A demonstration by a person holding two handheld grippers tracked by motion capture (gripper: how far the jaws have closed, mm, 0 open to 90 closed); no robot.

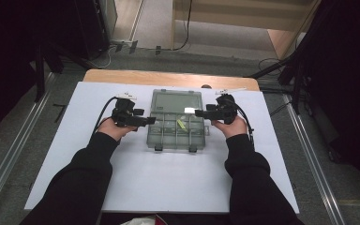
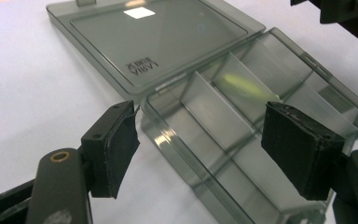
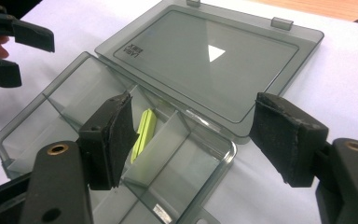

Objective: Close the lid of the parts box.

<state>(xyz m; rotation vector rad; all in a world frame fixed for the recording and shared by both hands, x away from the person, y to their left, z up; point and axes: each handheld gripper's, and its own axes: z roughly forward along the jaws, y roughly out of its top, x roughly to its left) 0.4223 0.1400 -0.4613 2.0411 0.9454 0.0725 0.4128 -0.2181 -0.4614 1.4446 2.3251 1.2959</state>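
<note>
A smoky clear compartment box (image 1: 168,137) lies open on the white sheet, its lid (image 1: 176,102) flat behind it. A yellow-green strip (image 1: 181,124) rests in one compartment. My left gripper (image 1: 151,121) hovers at the box's left side, jaws open. In the left gripper view its pads (image 2: 114,144) stand wide over the base wall (image 2: 168,135) near the hinge, touching nothing. My right gripper (image 1: 199,113) is at the box's right side. Its jaws (image 3: 196,102) are wide open over the base's hinge corner, with the yellow-green strip (image 3: 143,133) just beyond one pad.
The white sheet (image 1: 168,178) covers a wooden table (image 1: 168,77), with bare room in front of the box and on both sides. Dividers (image 2: 214,109) split the base into several compartments. Grey floor, cables and metal rails surround the table.
</note>
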